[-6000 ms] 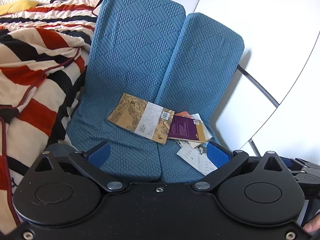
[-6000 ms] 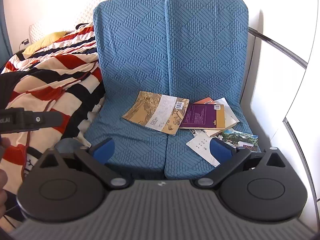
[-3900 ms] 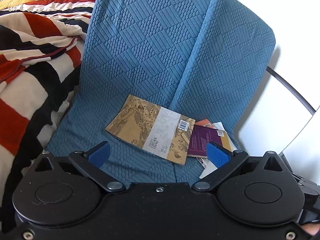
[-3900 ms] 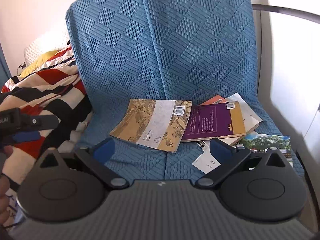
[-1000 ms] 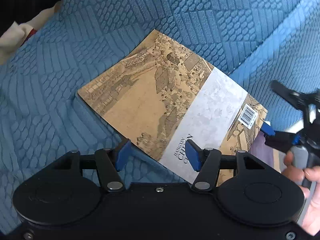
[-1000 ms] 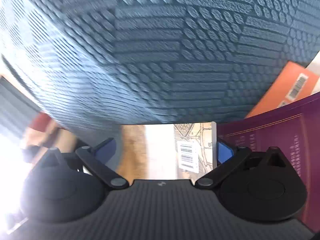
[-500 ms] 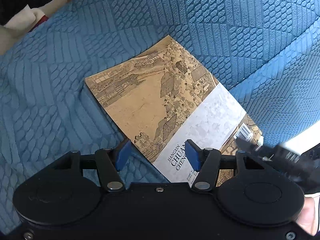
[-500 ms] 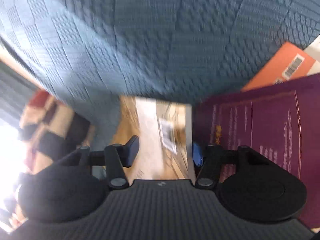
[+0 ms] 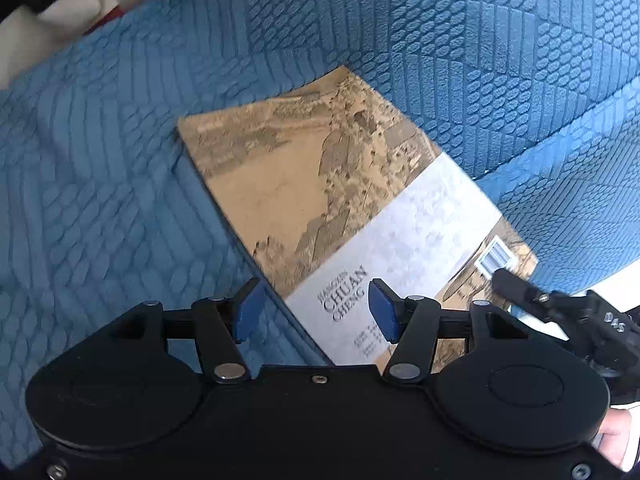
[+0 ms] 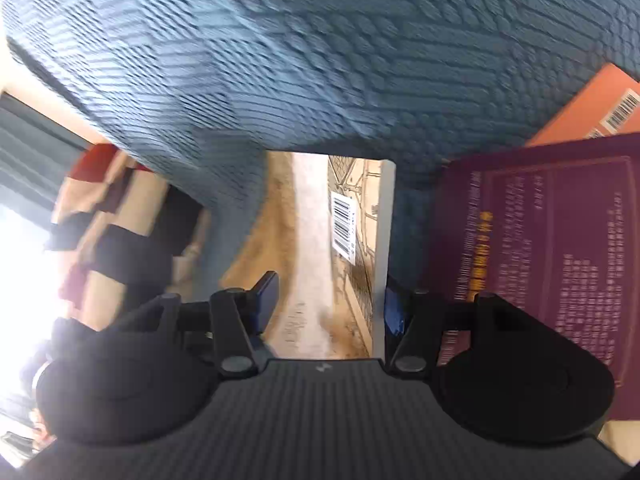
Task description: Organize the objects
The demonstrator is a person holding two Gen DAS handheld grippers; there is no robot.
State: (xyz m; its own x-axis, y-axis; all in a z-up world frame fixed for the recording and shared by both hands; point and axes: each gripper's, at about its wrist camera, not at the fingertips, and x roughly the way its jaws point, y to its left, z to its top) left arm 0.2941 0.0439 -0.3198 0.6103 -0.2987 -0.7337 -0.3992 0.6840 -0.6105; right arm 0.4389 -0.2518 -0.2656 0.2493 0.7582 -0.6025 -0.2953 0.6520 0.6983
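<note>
The right hand-held gripper point(image 10: 326, 304), jaws just narrowed, straddles the book point(image 9: 360, 208) on the blue cushion point(image 9: 120, 160) (grip unclear); the left hand-held gripper point(image 9: 314, 314) stands apart.

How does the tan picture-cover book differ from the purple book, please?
Cover: the tan book shows a landscape painting with a pale band; the purple book is plain with gold text. Position: the tan book's barcode end lies between the fingers of the right claw, whose jaws have just been closing; the purple book lies outside them, overlapping an orange book. Both lie on the blue cushion.
</note>
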